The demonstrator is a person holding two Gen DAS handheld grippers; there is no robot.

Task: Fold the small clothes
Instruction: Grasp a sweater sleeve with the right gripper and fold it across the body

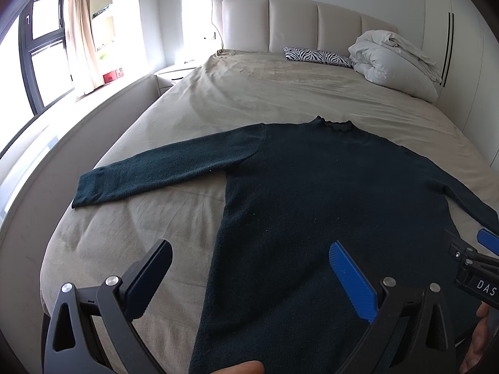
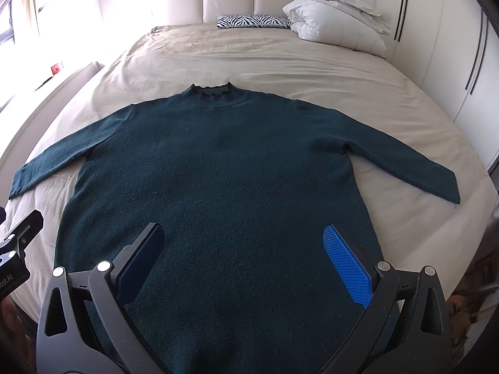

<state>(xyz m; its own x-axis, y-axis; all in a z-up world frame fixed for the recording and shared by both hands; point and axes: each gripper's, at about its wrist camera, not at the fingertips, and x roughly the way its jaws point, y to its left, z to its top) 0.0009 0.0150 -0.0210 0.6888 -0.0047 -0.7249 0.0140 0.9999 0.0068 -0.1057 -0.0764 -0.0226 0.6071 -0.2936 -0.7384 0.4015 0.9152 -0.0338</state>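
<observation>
A dark teal long-sleeved sweater (image 1: 312, 193) lies flat on the bed with both sleeves spread out and the collar towards the headboard; it also shows in the right wrist view (image 2: 224, 171). My left gripper (image 1: 249, 268) is open and empty, above the sweater's lower left edge. My right gripper (image 2: 243, 249) is open and empty, above the middle of the sweater's lower body. The right gripper's blue tip (image 1: 488, 241) shows at the right edge of the left wrist view.
The bed (image 1: 249, 93) has a beige sheet and a padded headboard (image 1: 293, 21). A zebra-print pillow (image 2: 252, 21) and a bundled white duvet (image 2: 336, 18) lie near the headboard. A window and curtain (image 1: 78, 31) are to the left, white wardrobes (image 2: 452, 46) to the right.
</observation>
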